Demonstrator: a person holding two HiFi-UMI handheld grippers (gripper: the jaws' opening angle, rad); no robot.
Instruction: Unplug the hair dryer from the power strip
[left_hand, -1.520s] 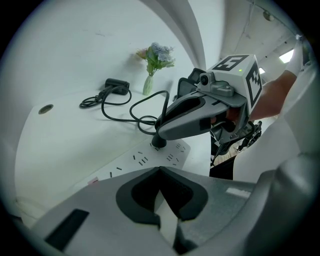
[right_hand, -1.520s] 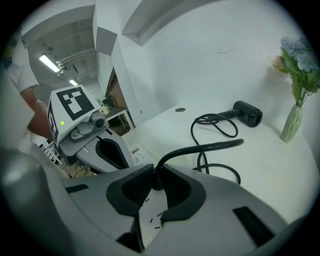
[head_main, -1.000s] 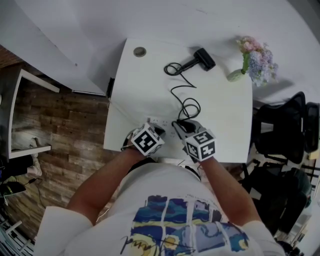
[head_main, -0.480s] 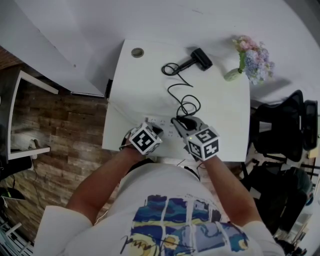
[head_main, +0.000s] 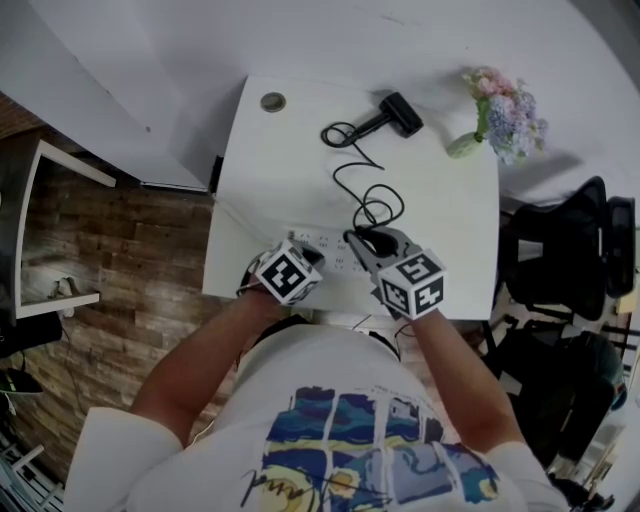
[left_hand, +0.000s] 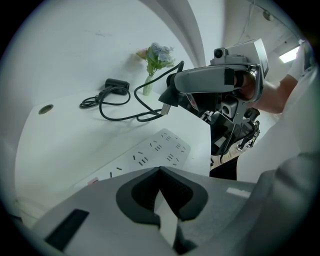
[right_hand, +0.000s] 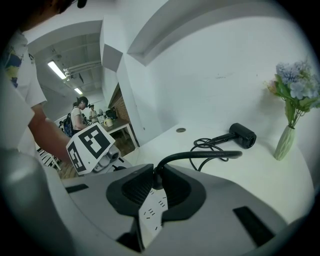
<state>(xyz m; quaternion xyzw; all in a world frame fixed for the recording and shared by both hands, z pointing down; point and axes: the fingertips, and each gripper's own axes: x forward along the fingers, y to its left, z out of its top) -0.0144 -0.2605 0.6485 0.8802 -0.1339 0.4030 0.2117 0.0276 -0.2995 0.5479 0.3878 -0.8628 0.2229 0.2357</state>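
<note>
The black hair dryer (head_main: 395, 115) lies at the back of the white table (head_main: 450, 210), and its cord (head_main: 370, 190) loops toward me. My right gripper (head_main: 360, 243) is shut on the black plug (left_hand: 166, 99), which hangs in the air clear of the white power strip (left_hand: 152, 150). In the right gripper view the plug (right_hand: 156, 179) sits between the pads, with the cord (right_hand: 200, 156) arching out toward the dryer (right_hand: 242, 135). My left gripper (head_main: 312, 258) is shut, its tips (left_hand: 160, 172) meeting low over the strip's near end.
A vase of flowers (head_main: 500, 115) stands at the table's back right corner, and a round grommet (head_main: 272, 101) sits at the back left. A black chair (head_main: 570, 260) is right of the table. A person (right_hand: 80, 117) stands far off in the room.
My right gripper has risen with the plug, lifting it up off the power strip. The left gripper has stayed where it was.
</note>
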